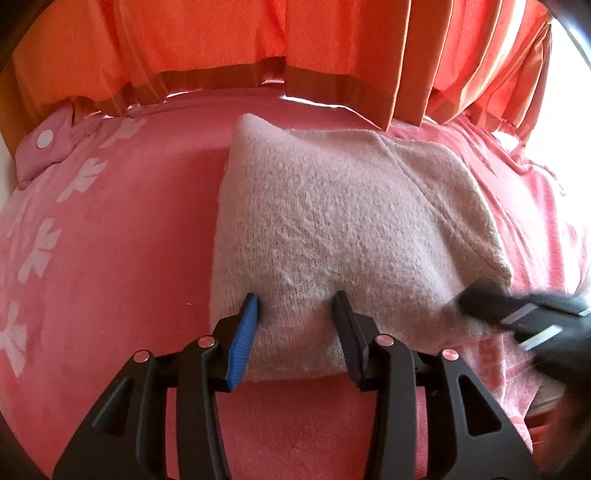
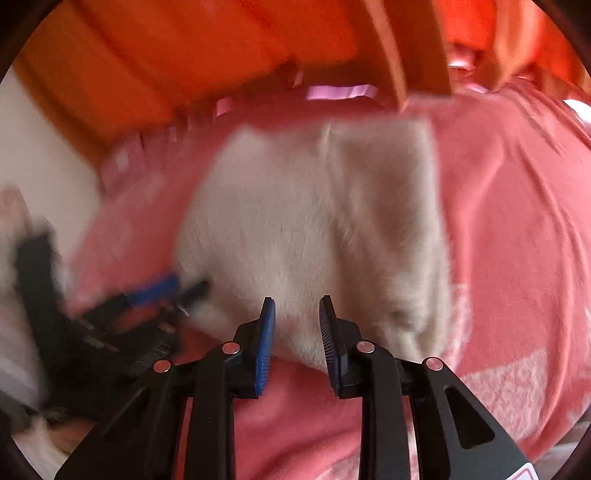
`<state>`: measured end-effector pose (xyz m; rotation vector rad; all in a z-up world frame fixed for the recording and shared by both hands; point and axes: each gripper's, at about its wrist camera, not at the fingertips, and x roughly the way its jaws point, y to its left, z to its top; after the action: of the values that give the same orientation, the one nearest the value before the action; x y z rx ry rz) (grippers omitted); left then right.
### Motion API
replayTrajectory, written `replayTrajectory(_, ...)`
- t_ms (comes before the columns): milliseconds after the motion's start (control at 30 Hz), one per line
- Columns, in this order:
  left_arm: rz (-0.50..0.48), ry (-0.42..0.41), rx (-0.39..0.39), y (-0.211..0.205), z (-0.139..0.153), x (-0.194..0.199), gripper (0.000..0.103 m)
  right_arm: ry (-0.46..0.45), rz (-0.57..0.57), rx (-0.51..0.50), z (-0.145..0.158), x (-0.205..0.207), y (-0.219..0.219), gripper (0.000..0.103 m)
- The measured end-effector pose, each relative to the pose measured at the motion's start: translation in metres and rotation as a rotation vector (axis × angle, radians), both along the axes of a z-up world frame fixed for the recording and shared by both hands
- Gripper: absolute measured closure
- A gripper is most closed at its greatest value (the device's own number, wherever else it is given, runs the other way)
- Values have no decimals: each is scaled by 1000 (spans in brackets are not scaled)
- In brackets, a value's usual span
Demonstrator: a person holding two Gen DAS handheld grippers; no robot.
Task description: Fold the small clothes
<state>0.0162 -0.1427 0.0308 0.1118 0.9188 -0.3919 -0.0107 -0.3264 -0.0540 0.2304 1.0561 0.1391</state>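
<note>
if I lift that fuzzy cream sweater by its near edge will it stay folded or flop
The fuzzy cream sweater would probably flop: it is soft knit, sagging over the pink blanket. Likely light, and its fuzzy surface should grip rather than slip. Both hand-held grippers, left and right, are open.

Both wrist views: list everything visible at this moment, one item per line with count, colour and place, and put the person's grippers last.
Fluffy cream knit garment: one, cream-white, folded into a rough rectangle, lying on the blanket in the middle of both views.
Pink plush blanket with pale flower prints: one, coral pink, covering the surface under the garment.
Small pink cloth piece with a white dot: one, pale pink, far left on the blanket, by the curtain hem.
Orange pleated curtain: one, orange with a darker hem band, hanging behind the blanket.
White wall: one patch, left of the curtain.
Left gripper: one, black with a blue pad, jaws open astride the garment's near edge.
Right gripper: one, black with blue pads, jaws open at the garment's near edge; blurred.
</note>
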Motion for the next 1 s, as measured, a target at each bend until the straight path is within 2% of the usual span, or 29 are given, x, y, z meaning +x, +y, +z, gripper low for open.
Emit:
replayTrajectory(33,-2,5,2,0,0,-2,62,8,9,-22,-9,4,3,81)
replayTrajectory(100,-8,-4,10,0,-1,-3,62,-6,-1,-11,8,2,-2,81)
replayTrajectory(200,-5,7,-16,4,-2,-2,62,-144,-96,52,47,-11,-30,81)
replayTrajectory(233,-2,10,-22,4,-2,-2,62,-160,-127,50,51,-11,-40,81)
replayTrajectory(300,-5,7,-16,3,-2,-2,61,-138,-207,42,40,1,-66,81)
replayTrajectory(367,-11,5,-11,2,-2,-3,61,-48,-238,8,8,17,-80,92)
replayTrajectory(400,-13,8,-15,2,-2,-3,61,-33,-245,46,-4,21,-88,94)
replayTrajectory(467,-14,9,-18,3,-2,-2,60,-49,-262,107,9,21,-93,95)
replayTrajectory(567,-14,10,-26,5,-3,-1,60,-144,-281,95,33,23,-94,93)
replayTrajectory(667,-11,4,-23,4,-4,-2,59,-47,-276,14,-1,45,-93,94)
replayTrajectory(700,-13,2,-19,2,-4,-2,59,-59,-269,7,-9,48,-91,96)
replayTrajectory(767,-11,4,-15,2,-3,-2,58,-78,-278,1,2,43,-89,96)
replayTrajectory(800,-16,9,-31,4,0,-3,56,-95,-288,20,10,37,-90,92)
replayTrajectory(833,-18,13,-64,8,4,-3,49,-121,-296,49,20,29,-90,85)
replayTrajectory(867,-18,24,-114,13,8,-4,37,-155,-304,73,27,19,-92,80)
replayTrajectory(900,-10,40,-187,22,12,-4,31,-189,-321,74,31,8,-95,59)
replayTrajectory(933,3,51,-265,33,17,-3,20,-206,-333,70,33,3,-97,36)
replayTrajectory(967,14,56,-310,40,19,-1,9,-231,-350,65,29,-7,-101,30)
replayTrajectory(1000,33,65,-361,50,19,5,8,-234,-353,68,23,-13,-104,26)
